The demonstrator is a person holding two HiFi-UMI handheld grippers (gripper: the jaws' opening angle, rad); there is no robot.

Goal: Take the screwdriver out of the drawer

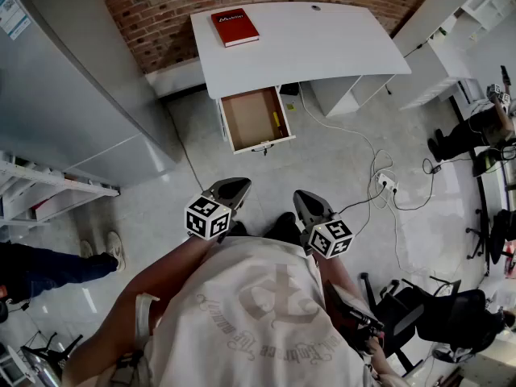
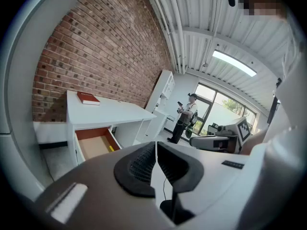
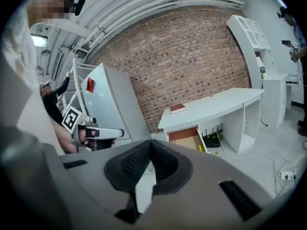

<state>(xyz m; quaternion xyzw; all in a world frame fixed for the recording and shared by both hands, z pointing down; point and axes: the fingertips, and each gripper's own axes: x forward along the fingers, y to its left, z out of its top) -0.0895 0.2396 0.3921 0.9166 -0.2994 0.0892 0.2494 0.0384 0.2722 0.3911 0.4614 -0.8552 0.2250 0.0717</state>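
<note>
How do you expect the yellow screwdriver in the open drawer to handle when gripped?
The screwdriver looks slim and straight, so it is probably rigid and light. Lying flat near a side wall of the drawer, it may roll or slip if nudged.

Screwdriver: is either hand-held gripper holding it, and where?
Nothing is held: left hand-held gripper and right hand-held gripper are shut, empty; the screwdriver lies in the drawer.

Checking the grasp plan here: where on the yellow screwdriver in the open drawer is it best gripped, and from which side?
Probably across the yellow handle of the screwdriver, coming straight down through the open top of the drawer. It lies flat on the drawer floor, lengthwise close beside the right wall, so a sideways approach looks blocked. Its tip is too small to see.
</note>
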